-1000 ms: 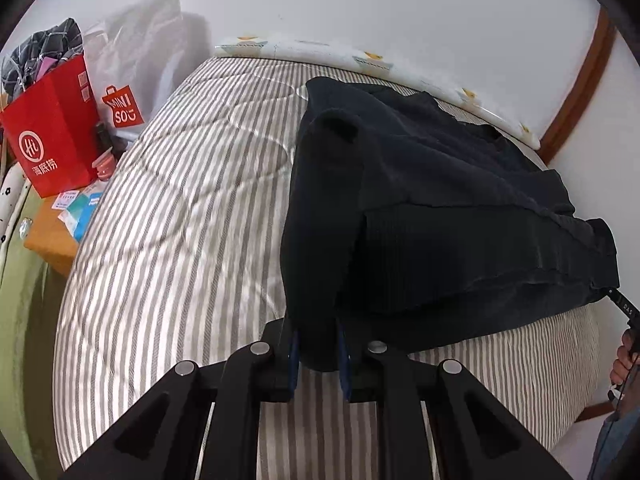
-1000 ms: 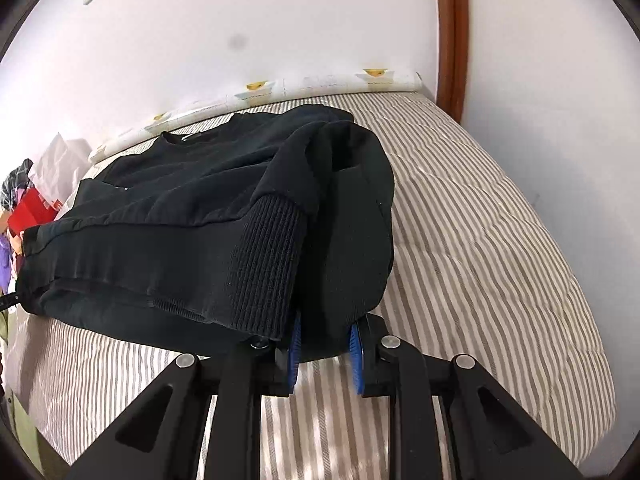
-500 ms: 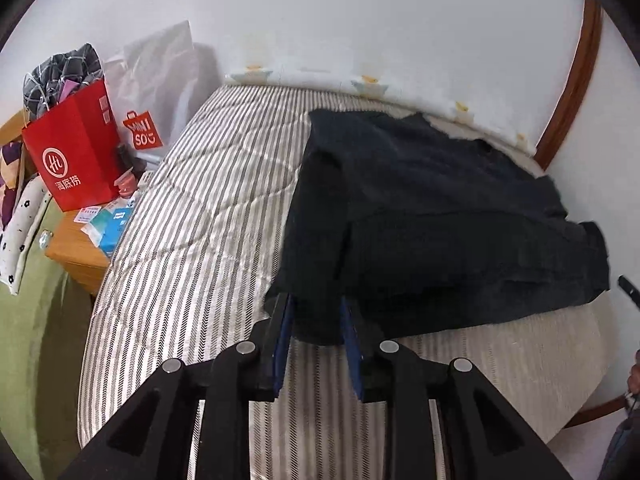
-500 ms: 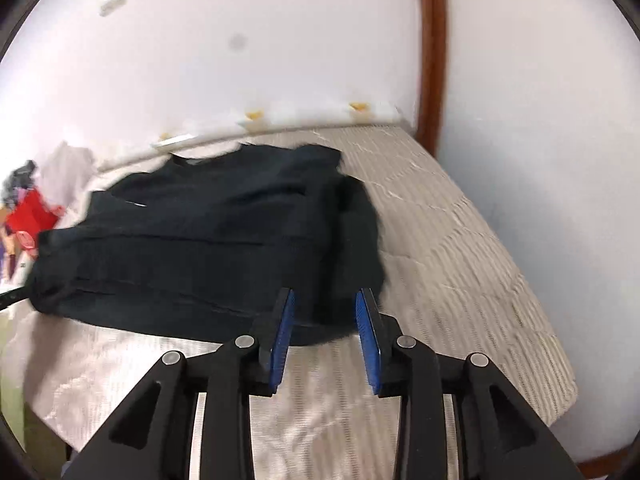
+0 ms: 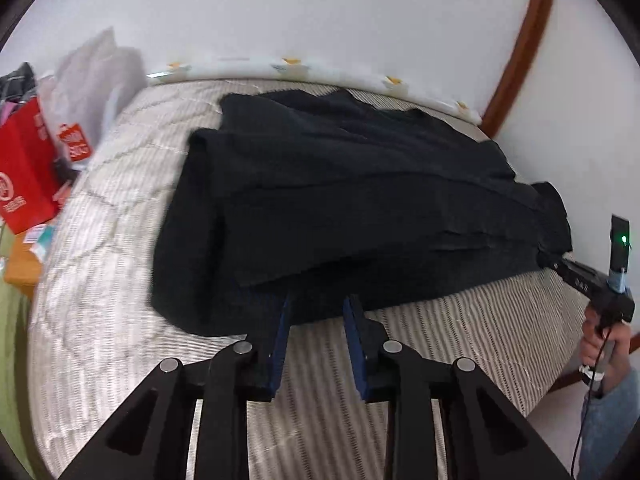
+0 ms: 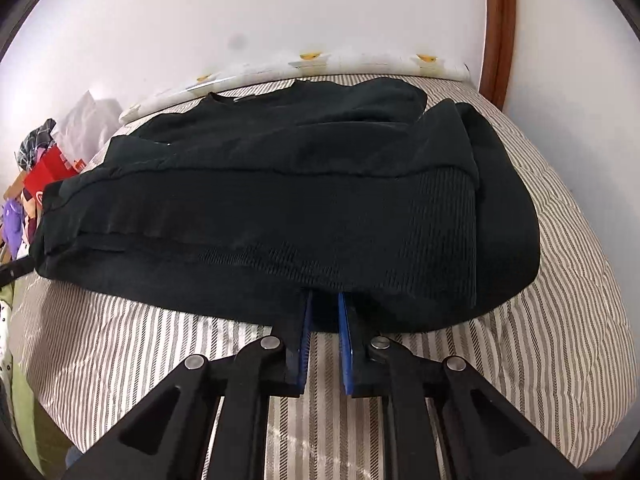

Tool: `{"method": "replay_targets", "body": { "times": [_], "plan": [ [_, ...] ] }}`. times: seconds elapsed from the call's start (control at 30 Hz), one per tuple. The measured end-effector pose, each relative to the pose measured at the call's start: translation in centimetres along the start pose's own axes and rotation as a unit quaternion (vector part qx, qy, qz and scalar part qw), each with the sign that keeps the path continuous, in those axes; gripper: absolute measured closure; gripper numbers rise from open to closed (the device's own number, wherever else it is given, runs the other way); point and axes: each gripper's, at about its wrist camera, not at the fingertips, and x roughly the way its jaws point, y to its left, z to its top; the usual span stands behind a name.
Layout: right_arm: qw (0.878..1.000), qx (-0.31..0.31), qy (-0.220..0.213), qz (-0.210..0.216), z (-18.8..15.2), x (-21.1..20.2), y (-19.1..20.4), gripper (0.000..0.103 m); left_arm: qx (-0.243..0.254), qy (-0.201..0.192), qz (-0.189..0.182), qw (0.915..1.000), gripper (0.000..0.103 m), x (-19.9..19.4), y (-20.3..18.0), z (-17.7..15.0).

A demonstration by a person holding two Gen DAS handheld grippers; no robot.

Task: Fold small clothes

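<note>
The black sweater (image 6: 280, 208) lies folded across the far half of a striped mattress (image 6: 560, 300), its neckline toward the wall and its ribbed hem along the near edge. Bare striped cover runs along the near side below the hem and out to the mattress's rounded right edge, while the far edge meets a white patterned strip (image 6: 360, 62) at the foot of the wall.

The right gripper (image 6: 324, 312) sits at the hem with its blue pads (image 6: 306, 340) close together; its jaws are closing, with the lower fold of cloth between the tips, though whether the pads press it cannot be told. The left gripper (image 5: 318, 312) stands at the near hem with its jaws parted, tips at the cloth's edge and not pinching it.

Only the left wrist view shows the sweater's left fold with open mattress beside it, a red paper bag (image 5: 24, 176) and white plastic bag (image 5: 96, 80) past that edge, and, at the far right, the person's hand (image 5: 600, 344) gripping the other tool's handle. Only the right wrist view shows the ribbed knit plainly and the wide clear strip toward the wooden door frame (image 6: 496, 28).
</note>
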Motion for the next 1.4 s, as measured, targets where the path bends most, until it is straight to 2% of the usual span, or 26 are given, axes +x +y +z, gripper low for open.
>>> {"method": "replay_targets", "body": {
  "times": [0.13,0.37,0.63,1.0,1.4],
  "plan": [
    [1.0,-0.011,-0.003,-0.019,0.5,0.0,0.1,0.09,0.007,0.018,-0.012,0.9997,0.077,1.9,-1.1,0.7],
    [1.0,-0.012,0.003,-0.025,1.0,0.5,-0.3,0.09,-0.001,0.045,-0.017,0.9989,0.077,4.5,-1.6,2.0],
    [1.0,-0.007,-0.008,-0.027,3.9,1.4,-0.1,0.09,-0.01,0.04,-0.017,0.999,0.077,4.6,-1.1,4.5],
    [0.999,-0.004,-0.022,-0.024,8.6,3.4,0.7,0.09,-0.016,0.009,-0.02,0.9996,0.077,4.4,-0.6,7.7],
    [0.999,0.015,-0.043,-0.008,13.5,5.2,0.2,0.09,-0.014,-0.008,-0.015,0.9998,0.077,6.1,-0.2,13.2]
  ]
}}
